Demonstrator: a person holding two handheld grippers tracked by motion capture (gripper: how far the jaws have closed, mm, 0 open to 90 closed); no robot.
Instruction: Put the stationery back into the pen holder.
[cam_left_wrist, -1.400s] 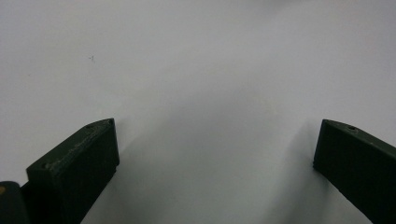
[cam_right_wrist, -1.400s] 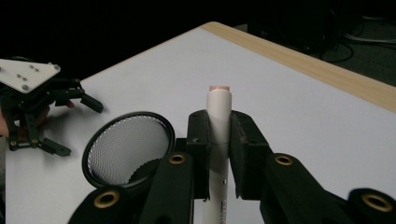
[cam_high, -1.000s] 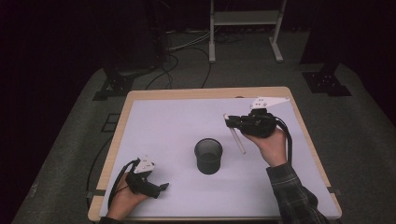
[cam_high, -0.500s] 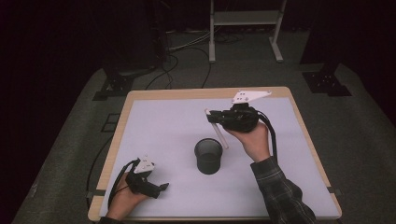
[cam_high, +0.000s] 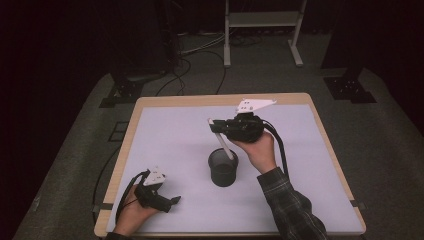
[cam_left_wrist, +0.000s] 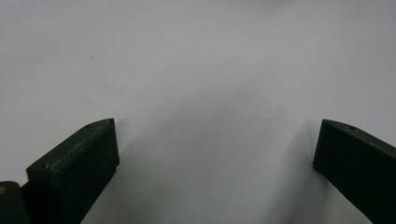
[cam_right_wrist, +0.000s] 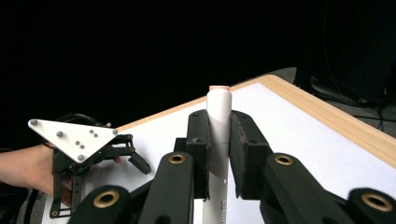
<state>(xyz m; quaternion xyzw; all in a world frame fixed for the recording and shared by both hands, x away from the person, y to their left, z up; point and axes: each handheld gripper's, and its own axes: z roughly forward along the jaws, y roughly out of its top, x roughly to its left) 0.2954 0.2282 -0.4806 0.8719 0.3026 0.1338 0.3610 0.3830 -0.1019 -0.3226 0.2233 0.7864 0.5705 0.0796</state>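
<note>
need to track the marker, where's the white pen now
High view: the white pen is clamped in the right tool, slanting down with its lower end at the black cup's rim, mid-table.

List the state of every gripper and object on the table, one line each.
Right gripper: jaws shut on the white pen, held above the table.
White pen: clamped, tilted, lower end over the cup's mouth.
Black mesh cup: upright on the table.
Left gripper: jaws open, nothing between them, resting low near the table's front edge.

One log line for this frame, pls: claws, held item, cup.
right claw: shut on white pen | pen: tilted over black cup, lower end at rim | left claw: open, on white table | stage: pen above cup
</note>
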